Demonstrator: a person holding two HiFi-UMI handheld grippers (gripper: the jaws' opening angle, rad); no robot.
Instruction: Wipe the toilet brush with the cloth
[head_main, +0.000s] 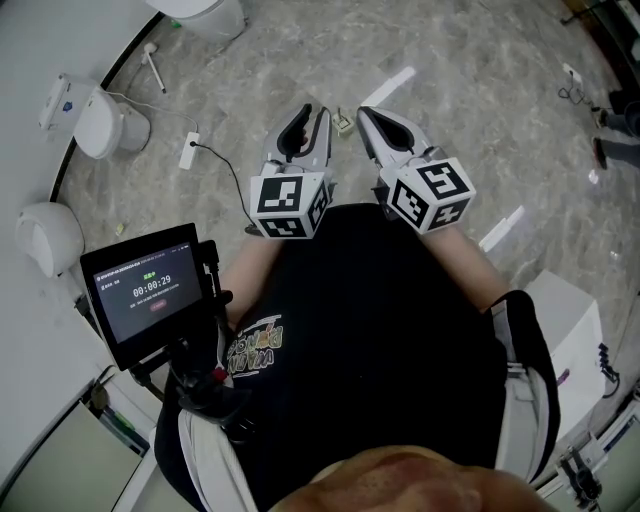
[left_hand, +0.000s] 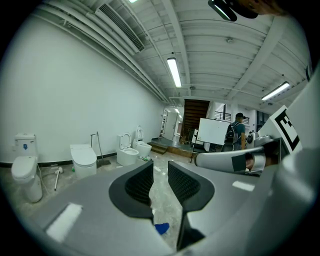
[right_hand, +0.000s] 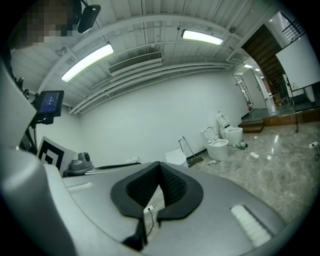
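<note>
Head view looks down over a black shirt at the left gripper (head_main: 312, 112) and the right gripper (head_main: 368, 115), both held side by side in front of the body above the grey marbled floor (head_main: 470, 110), pointing away from me. Left gripper view gives me the left gripper (left_hand: 160, 172) with its jaws partly open, a narrow gap between the black ribbed pads and nothing gripped; low in that gap sits a small blue patch (left_hand: 161, 228) that I cannot identify. Right gripper view shows the right gripper (right_hand: 159, 172) with its jaws pressed together at the tips and empty. What looks to me like the toilet brush (head_main: 155, 68), a white long-handled thing, lies on the floor next to the white toilet with a cistern (head_main: 105, 122) by the wall, well apart from both grippers; from the left gripper it appears far off to the left (left_hand: 56, 176), just beside that toilet (left_hand: 24, 170). I cannot pick out the cloth for certain. A white power strip with a black cable (head_main: 190, 150) lies on the floor between the toilet and the left gripper. A small black screen showing a timer (head_main: 145, 290) is mounted at my left side.
</note>
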